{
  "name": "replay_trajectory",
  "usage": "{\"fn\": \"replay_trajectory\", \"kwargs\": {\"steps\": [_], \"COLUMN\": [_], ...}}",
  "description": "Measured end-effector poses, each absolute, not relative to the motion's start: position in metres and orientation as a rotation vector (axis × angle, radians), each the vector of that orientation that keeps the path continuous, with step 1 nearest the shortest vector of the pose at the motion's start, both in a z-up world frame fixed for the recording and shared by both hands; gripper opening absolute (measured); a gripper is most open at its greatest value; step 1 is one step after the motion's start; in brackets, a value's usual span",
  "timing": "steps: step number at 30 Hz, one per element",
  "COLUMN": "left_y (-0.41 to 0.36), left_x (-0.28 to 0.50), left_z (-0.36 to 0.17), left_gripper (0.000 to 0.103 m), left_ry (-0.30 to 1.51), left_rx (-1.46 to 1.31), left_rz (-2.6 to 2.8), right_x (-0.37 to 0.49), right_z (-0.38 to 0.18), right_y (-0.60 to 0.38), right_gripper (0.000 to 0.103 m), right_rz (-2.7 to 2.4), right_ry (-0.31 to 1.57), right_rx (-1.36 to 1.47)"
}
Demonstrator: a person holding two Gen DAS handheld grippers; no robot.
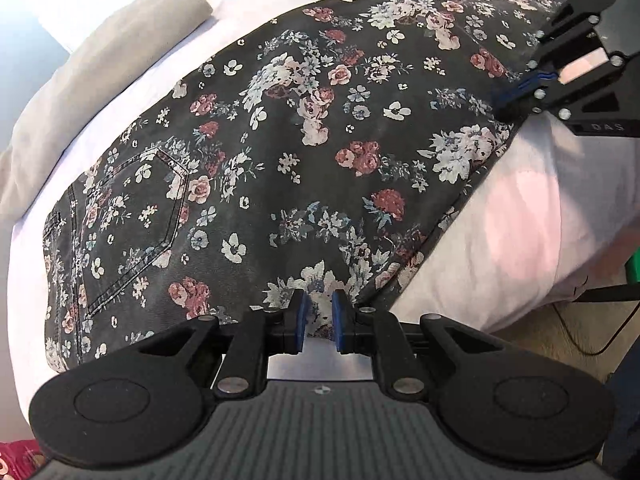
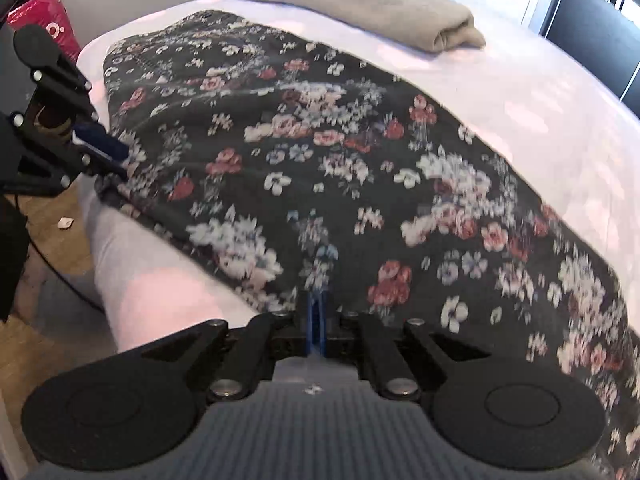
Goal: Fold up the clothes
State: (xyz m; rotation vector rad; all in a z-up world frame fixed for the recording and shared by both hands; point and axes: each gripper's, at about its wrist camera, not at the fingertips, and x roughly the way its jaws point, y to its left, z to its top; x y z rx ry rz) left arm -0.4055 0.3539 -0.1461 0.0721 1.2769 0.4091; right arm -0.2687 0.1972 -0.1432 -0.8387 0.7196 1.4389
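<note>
- Your bed (image 1: 520,208), under a white sheet, carries everything here.
- The floral trousers (image 1: 304,128) lie spread flat across it, the near edge at the mattress edge, a back pocket towards your left.
- A folded beige garment (image 2: 360,4) rests on the far side of the bed, apart from the trousers.
- Your left gripper (image 1: 319,320) has its blue-padded fingers spread a little, the trouser edge between them.
- Your right gripper (image 2: 318,320) has its fingers pressed together, pinching the trouser edge.
</note>
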Motion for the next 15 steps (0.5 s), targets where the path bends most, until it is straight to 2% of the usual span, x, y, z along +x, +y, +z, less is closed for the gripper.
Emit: {"fn": "replay_trajectory", "kwargs": {"steps": [3, 4, 5, 7, 11, 15], "left_y": [0.347, 0.343, 0.339, 0.331, 0.315, 0.290], "left_x": [-0.393, -0.385, -0.377, -0.362, -0.332, -0.297], "left_z": [-0.133, -0.127, -0.120, -0.107, -0.081, -0.058], "left_gripper": [0.011, 0.011, 0.011, 0.011, 0.011, 0.012], "left_ry": [1.235, 1.208, 1.181, 1.126, 1.017, 0.903], "left_rx": [0.065, 0.060, 0.055, 0.045, 0.026, -0.018], "left_rz": [0.409, 0.402, 0.395, 0.381, 0.354, 0.308], "right_x": [-0.269, -0.269, -0.269, -0.269, -0.256, -0.220], "right_z": [-0.135, -0.131, -0.127, -0.119, -0.102, -0.089], "right_y": [0.187, 0.182, 0.176, 0.163, 0.137, 0.109], "right_gripper": [0.006, 0.009, 0.019, 0.032, 0.032, 0.037], "right_rz": [1.409, 1.396, 1.388, 1.362, 1.271, 1.128], "right_ry": [0.715, 0.707, 0.700, 0.676, 0.668, 0.747], "right_rx": [-0.813, -0.796, -0.783, -0.764, -0.739, -0.684]}}
